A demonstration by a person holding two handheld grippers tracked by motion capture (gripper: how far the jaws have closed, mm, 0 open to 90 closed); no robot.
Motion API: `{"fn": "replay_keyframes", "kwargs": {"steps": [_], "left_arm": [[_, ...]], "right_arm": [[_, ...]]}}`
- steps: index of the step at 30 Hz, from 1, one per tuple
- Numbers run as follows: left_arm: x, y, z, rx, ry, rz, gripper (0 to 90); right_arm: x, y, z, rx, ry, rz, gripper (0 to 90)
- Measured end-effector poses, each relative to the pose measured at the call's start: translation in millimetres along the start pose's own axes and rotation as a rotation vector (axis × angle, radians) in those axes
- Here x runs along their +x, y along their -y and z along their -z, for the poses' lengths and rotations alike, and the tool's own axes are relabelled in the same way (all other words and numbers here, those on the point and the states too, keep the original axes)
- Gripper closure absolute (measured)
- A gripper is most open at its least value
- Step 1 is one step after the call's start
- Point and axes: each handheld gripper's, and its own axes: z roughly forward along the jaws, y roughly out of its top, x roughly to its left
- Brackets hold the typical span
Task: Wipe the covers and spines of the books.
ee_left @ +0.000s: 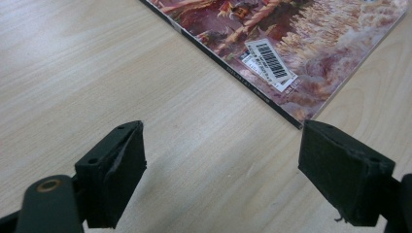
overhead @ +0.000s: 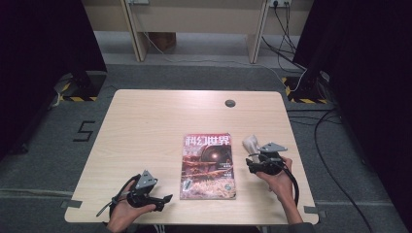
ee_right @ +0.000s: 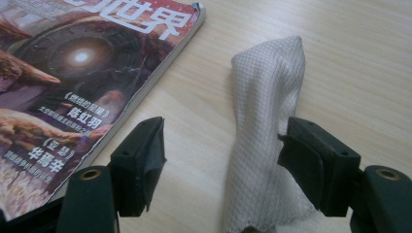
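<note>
A magazine (overhead: pixel 208 167) with a red-brown cover and white Chinese title lies flat at the middle front of the wooden table (overhead: pixel 145 126). A crumpled white cloth (overhead: pixel 250 143) lies just right of its top corner. My right gripper (overhead: pixel 252 161) is open around that cloth (ee_right: pixel 262 145), which runs between the jaws and touches the right one. The magazine (ee_right: pixel 73 82) lies to their left. Near the front edge my left gripper (overhead: pixel 166 198) is open over bare wood, with nothing between its jaws (ee_left: pixel 223 145). The magazine's barcode corner (ee_left: pixel 286 82) lies just beyond its right jaw.
A round cable hole (overhead: pixel 230 103) sits near the table's far edge. On the floor are cables (overhead: pixel 335 160) to the right and a taped "5" (overhead: pixel 85 131) to the left. A wooden desk frame (overhead: pixel 194 24) stands behind.
</note>
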Motion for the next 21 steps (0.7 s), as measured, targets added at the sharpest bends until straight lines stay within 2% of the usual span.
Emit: {"fn": "replay_keyframes", "kwargs": {"steps": [8,10,21], "left_arm": [[-0.1,0.9,0.0,0.002,0.005,0.002,16.6],[0.1,1.2,0.2,0.002,0.004,0.004,16.6],[1.4,1.1,1.2,-0.006,0.004,0.014,16.5]], "right_arm": [[3.0,10.9,15.8,-0.045,-0.03,-0.039,23.8],[3.9,14.0,19.3,-0.059,-0.035,-0.07,20.7],[13.0,30.0,28.9,-0.073,-0.073,-0.062,18.1]]}}
